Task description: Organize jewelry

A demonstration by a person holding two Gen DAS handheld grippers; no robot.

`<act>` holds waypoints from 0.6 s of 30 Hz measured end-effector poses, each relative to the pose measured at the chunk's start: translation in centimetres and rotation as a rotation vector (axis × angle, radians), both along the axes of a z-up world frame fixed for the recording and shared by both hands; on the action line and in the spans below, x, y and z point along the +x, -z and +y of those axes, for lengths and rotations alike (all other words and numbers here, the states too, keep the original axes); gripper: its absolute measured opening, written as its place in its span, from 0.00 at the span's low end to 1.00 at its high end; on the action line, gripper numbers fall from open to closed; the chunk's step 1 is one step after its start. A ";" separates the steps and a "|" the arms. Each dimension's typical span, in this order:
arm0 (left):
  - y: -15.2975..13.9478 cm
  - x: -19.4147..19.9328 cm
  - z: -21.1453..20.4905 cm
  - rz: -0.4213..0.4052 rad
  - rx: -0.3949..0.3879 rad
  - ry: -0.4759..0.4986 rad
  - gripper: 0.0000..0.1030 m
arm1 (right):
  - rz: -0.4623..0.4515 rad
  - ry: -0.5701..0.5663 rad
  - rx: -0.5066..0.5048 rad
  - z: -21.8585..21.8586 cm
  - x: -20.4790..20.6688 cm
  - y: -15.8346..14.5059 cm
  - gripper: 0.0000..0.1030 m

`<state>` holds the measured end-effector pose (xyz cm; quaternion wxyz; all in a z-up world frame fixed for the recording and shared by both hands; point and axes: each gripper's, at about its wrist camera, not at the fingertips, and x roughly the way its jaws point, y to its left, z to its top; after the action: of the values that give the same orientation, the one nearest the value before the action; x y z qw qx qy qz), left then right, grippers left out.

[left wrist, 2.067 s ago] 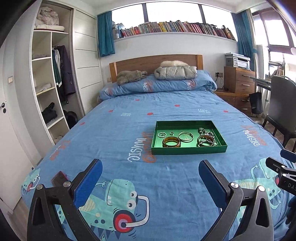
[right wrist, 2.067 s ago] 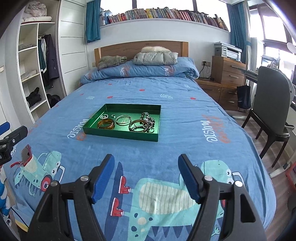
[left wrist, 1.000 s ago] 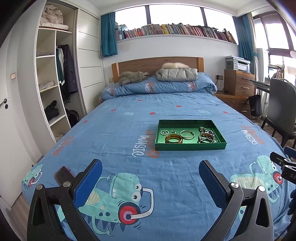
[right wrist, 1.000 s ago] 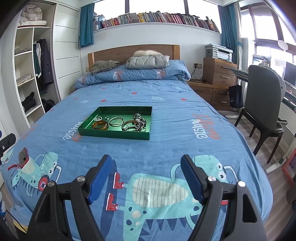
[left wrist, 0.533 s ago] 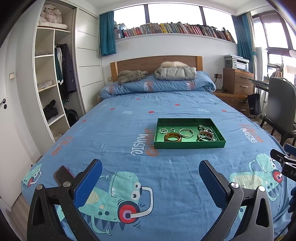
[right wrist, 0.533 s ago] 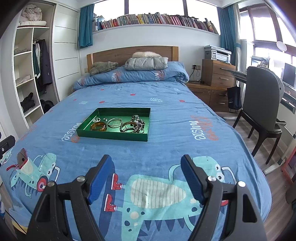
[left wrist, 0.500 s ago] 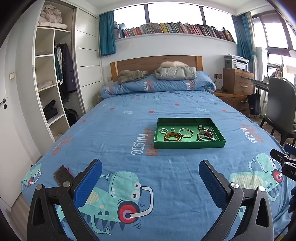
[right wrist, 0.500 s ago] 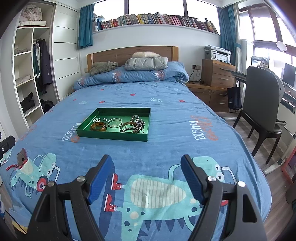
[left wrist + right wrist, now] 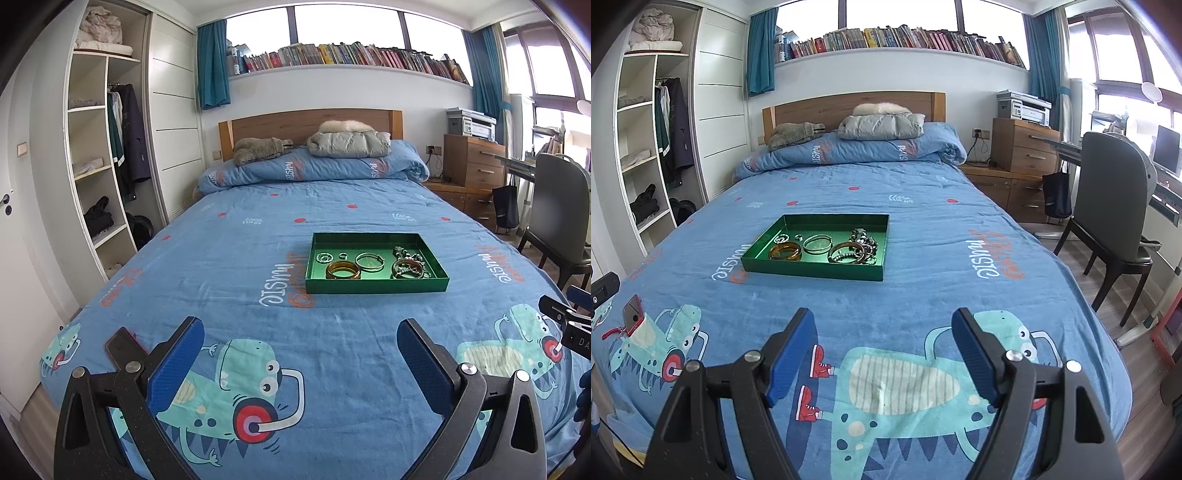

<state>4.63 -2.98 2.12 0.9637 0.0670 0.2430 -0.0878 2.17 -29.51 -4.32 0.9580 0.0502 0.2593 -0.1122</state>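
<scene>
A green tray [image 9: 376,286] lies on the blue bedspread, mid-bed; it also shows in the right wrist view [image 9: 812,272]. In it lie an amber bangle [image 9: 342,270], a silver bangle [image 9: 369,261], small rings [image 9: 325,257] and a tangle of beaded bracelets [image 9: 408,266]. In the right wrist view the amber bangle [image 9: 785,252] is at the tray's left and the bead pile [image 9: 857,248] at its right. My left gripper [image 9: 300,334] is open and empty, well short of the tray. My right gripper [image 9: 882,326] is open and empty, also short of it.
A phone [image 9: 122,347] lies on the bed's near left corner. A grey chair [image 9: 1108,206] and a wooden dresser [image 9: 1023,155] stand right of the bed. An open wardrobe [image 9: 99,155] stands on the left. A folded duvet and jackets [image 9: 347,144] lie at the headboard.
Both grippers have drawn back and risen slightly from the tray over the last two seconds, then held nearly still. Both stay open and the jewelry has not moved.
</scene>
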 end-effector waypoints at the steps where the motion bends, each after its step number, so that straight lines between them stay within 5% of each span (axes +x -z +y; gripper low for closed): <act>1: 0.0 0.0 0.0 0.001 0.000 0.000 1.00 | 0.000 0.000 0.000 0.0 0.0 0.1 0.74; 18: 0.3 0.2 0.1 0.006 0.002 0.000 1.00 | 0.002 0.013 -0.002 -0.4 -0.1 0.7 0.74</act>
<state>4.81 -2.85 1.79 0.9629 0.0675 0.2460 -0.0879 2.10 -29.88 -4.98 0.9570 0.0509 0.2598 -0.1187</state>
